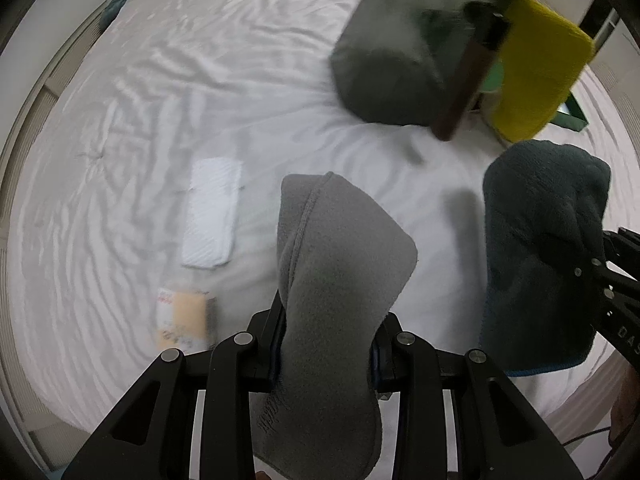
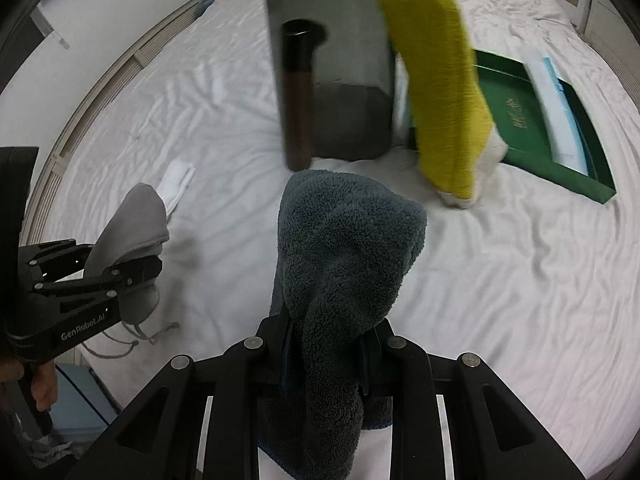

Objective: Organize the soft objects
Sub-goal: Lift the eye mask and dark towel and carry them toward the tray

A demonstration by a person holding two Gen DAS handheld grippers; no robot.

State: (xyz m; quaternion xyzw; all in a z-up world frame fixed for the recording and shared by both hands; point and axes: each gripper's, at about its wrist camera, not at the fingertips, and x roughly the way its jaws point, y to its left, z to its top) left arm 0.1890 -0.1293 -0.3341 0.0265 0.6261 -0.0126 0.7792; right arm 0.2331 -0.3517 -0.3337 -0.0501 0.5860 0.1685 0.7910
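- Grey fleece cloth [image 1: 332, 280] pinched in left tongs [image 1: 326, 352], lifted above the bed [image 1: 160, 120].
- Dark teal towel [image 2: 344, 264] clamped in right tongs [image 2: 328, 356], to the right.
- Risk: drooping folds could slip free or snag the near dark post [image 2: 296, 96].

Two tools, each holding one cloth: one grey cloth [image 1: 336, 280], one dark teal towel [image 2: 344, 264]. One yellow cloth [image 2: 440, 80], one white folded cloth [image 1: 210, 218], one green box [image 2: 560, 128], one bed [image 2: 500, 280].
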